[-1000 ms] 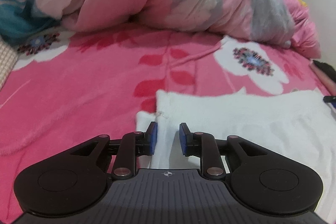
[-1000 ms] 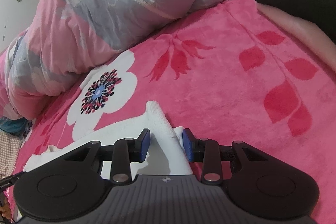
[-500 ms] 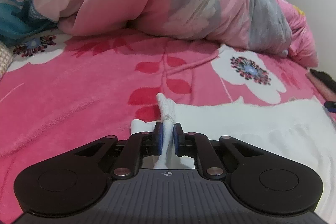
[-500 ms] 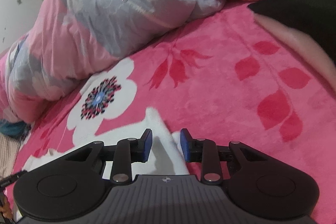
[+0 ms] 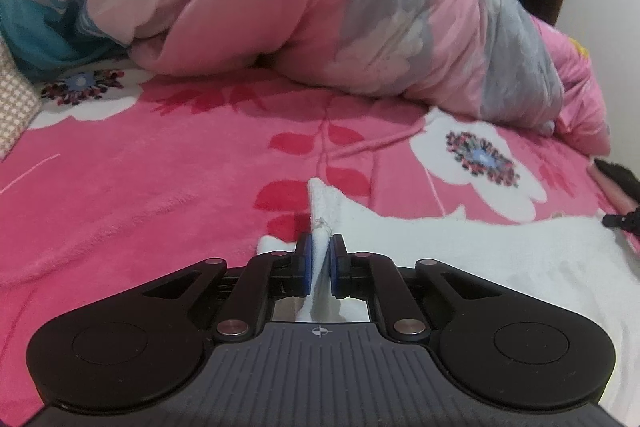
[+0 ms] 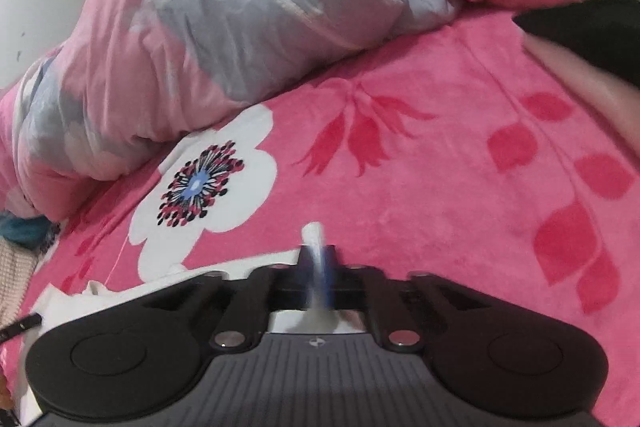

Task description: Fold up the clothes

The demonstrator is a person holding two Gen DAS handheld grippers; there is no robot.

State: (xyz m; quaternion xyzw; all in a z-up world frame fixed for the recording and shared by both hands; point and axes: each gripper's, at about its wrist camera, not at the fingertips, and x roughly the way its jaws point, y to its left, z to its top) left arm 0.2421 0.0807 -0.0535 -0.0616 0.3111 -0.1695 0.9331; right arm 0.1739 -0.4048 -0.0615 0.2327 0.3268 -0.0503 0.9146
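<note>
The garment (image 5: 500, 259) is white, knit or fleecy in surface, and lies flat on the bed (image 5: 160, 187), spread across the near part of the pink flowered cover. A bunched quilt (image 5: 360, 27) lies along the far side of the bed, well apart from the garment.

Left tool (image 5: 319, 259): jaws narrow, clamped on a corner of the garment. A pinched ridge of white cloth stands up between the blue pads (image 5: 305, 263) and pokes out beyond them. A loose thread shows at the ridge.

Right tool (image 6: 318, 267): its jaws have just been closing, and the frame shows them narrow with a strip of white cloth between them, its tip standing out past the pads. This part of the frame is blurred, so how much cloth sits in the grip cannot be told.

Handling, as judged:
- Light and limp. It will sag between the two holds and follow the tools without resistance.
- Soft and thick enough to bunch in the jaws, so slip appears unlikely at a firm pinch. A shallow bite on the tip alone could pull free under tension.
- Not fragile, though the loose thread could snag on a pad.
- The plush cover will likely drag on it, so lifting suits better than sliding.

Hold points: both corners of one edge, as now taken, give an even line for a fold. Uneven lift would skew that line.
</note>
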